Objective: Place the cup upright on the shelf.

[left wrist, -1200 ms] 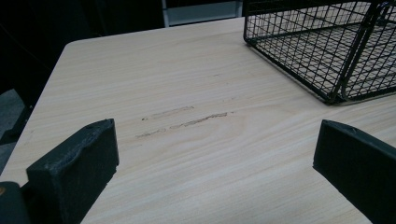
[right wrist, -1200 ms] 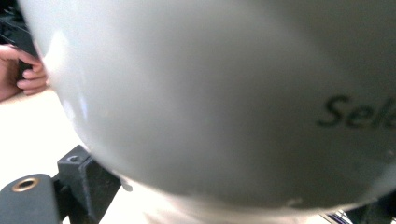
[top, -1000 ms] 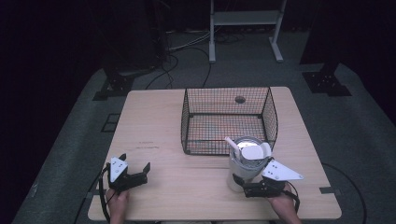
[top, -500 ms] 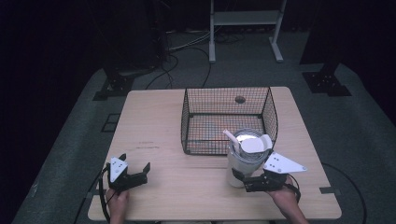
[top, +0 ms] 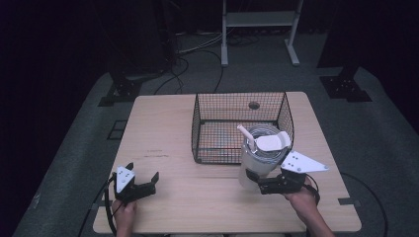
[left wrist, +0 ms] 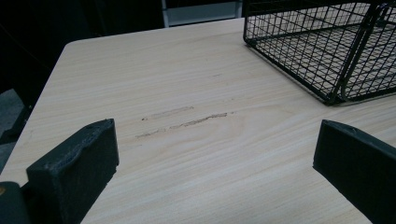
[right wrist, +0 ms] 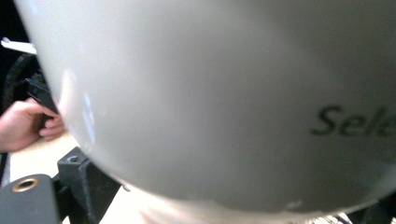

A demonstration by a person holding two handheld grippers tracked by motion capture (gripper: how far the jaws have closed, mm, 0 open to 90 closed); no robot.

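Cup (top: 258, 160) | lower body between right claw (top: 260, 183) jaws, apparently gripped | left claw (top: 143, 181) spread wide, apart

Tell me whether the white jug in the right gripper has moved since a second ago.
Yes. The white jug, clamped by the right gripper, has risen slightly and shifted toward the wire basket, so its top now overlaps more of the basket's near wall.
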